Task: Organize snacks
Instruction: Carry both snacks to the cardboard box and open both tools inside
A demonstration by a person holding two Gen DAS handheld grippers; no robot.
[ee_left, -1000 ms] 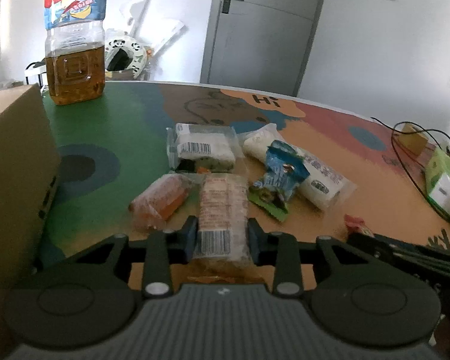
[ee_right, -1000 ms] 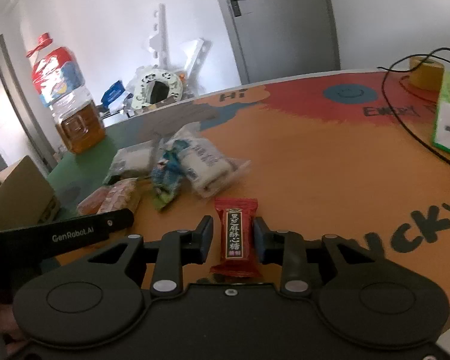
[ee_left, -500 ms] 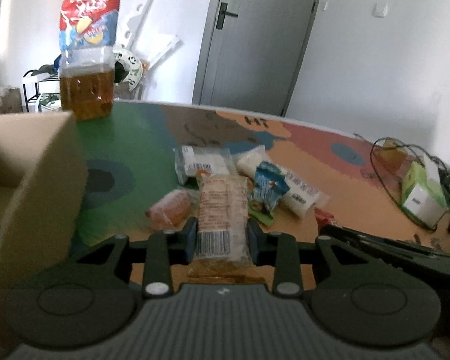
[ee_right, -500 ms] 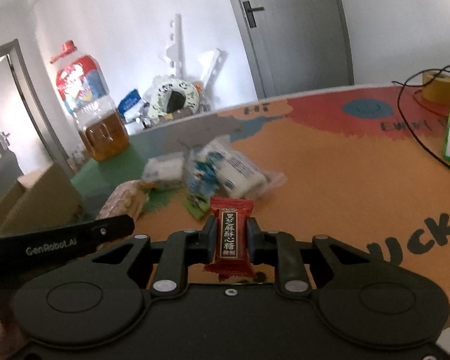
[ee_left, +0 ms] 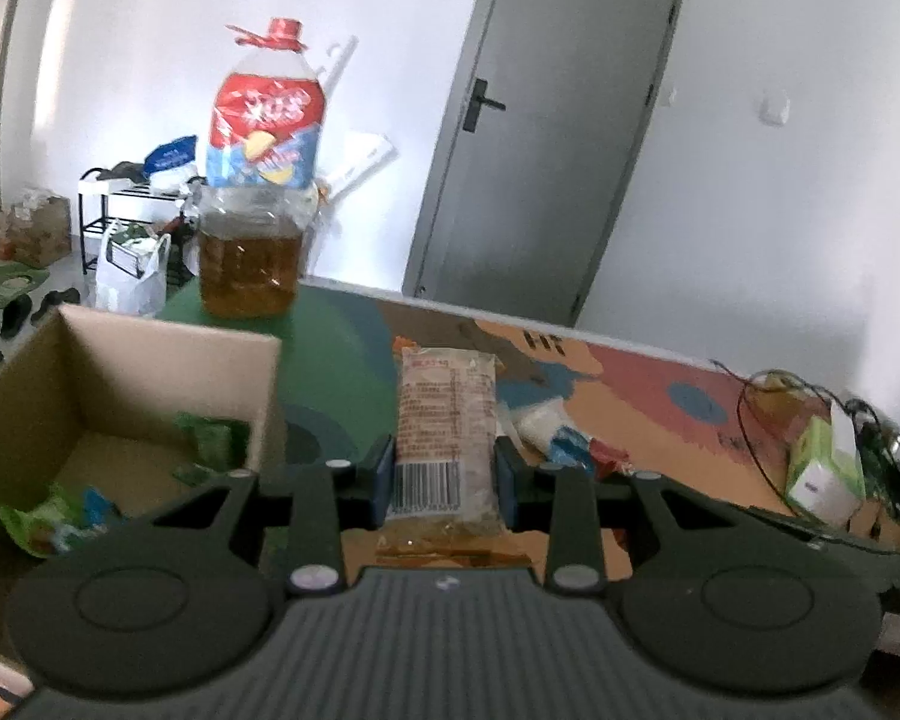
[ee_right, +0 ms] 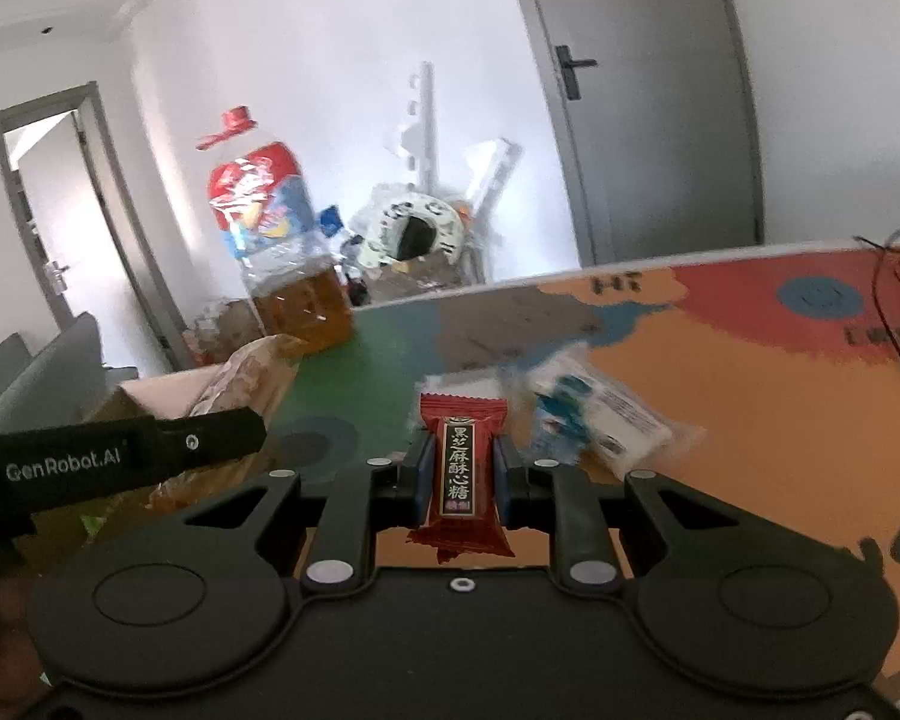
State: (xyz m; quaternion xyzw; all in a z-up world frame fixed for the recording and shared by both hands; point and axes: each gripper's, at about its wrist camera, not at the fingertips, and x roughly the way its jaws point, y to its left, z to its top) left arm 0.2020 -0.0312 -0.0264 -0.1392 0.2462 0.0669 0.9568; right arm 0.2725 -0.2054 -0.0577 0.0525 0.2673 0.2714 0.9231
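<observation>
My left gripper [ee_left: 444,477] is shut on a long clear packet of brown biscuits [ee_left: 447,414], held up off the table. An open cardboard box [ee_left: 120,408] stands just to its left, with green and blue snack packets on its floor. My right gripper [ee_right: 463,474] is shut on a small red candy packet [ee_right: 461,468] with a black label, lifted above the table. In the right wrist view the left gripper's black arm [ee_right: 120,462] crosses the left side, its biscuit packet [ee_right: 240,372] over the box [ee_right: 150,396]. A few snacks [ee_right: 594,414] still lie on the table.
A big oil bottle [ee_left: 252,210] with a red cap stands on the green far corner of the table [ee_left: 342,360]. A green tissue box [ee_left: 822,468] and black cables [ee_left: 774,396] lie at the right. A grey door [ee_left: 546,138] is behind.
Both grippers rose and swung left with their packets. The right jaws closed on the red candy and lifted it. The box's inside came into the left wrist view.
</observation>
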